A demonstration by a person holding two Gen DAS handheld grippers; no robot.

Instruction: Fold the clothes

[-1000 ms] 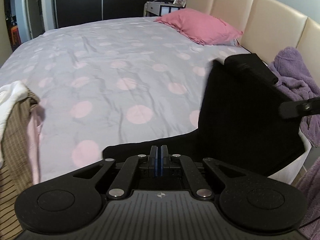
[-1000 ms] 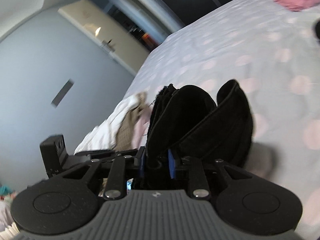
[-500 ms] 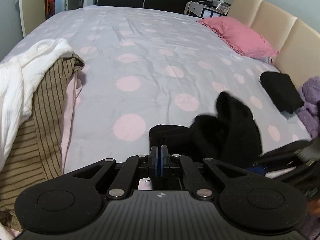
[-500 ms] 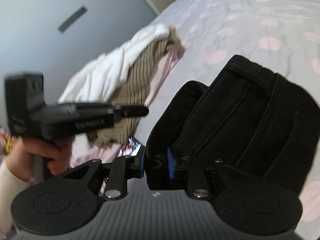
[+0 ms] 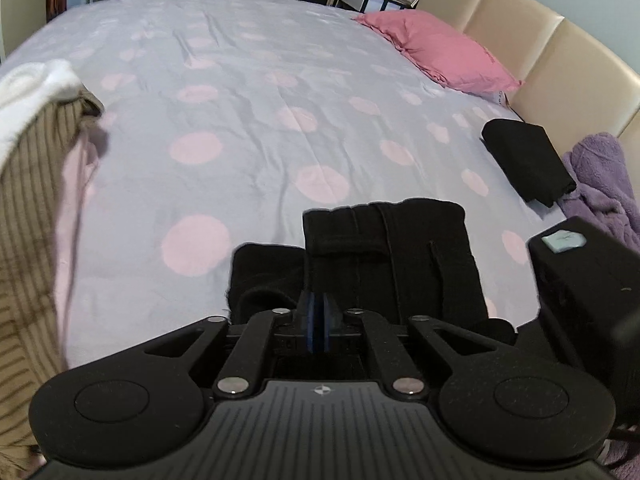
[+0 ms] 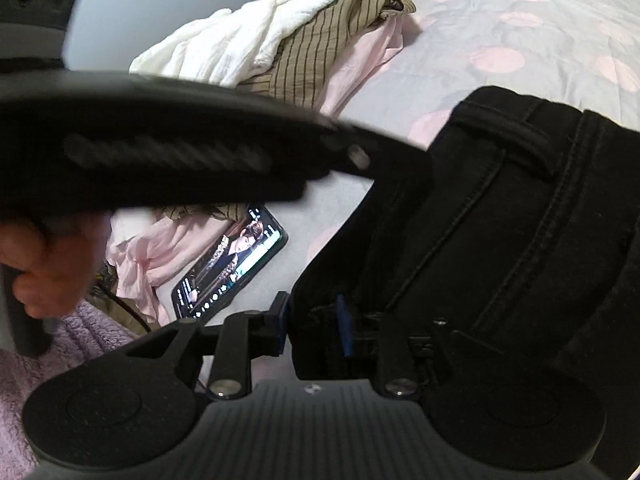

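Note:
The black jeans (image 5: 392, 256) lie folded in a thick bundle on the dotted bed sheet (image 5: 248, 128), just beyond my left gripper (image 5: 318, 320). Its blue pads are pressed together at the bundle's near edge, apparently on a thin fold of it. In the right wrist view the jeans (image 6: 520, 208) fill the right side, seams and a belt loop showing. My right gripper (image 6: 314, 328) is shut on a thick fold of them. The left gripper's body (image 6: 180, 160) crosses that view, its tip against the jeans.
A folded black garment (image 5: 524, 164) and a purple fleece (image 5: 600, 184) lie at the right by the headboard, a pink pillow (image 5: 440, 52) further back. A pile of white, striped and pink clothes (image 6: 312, 48) sits at the left. A lit phone (image 6: 232, 264) lies on the sheet.
The jeans, held up and spread a second ago, have been folded over and brought down onto the bed. Both grippers have come close together at the near edge.

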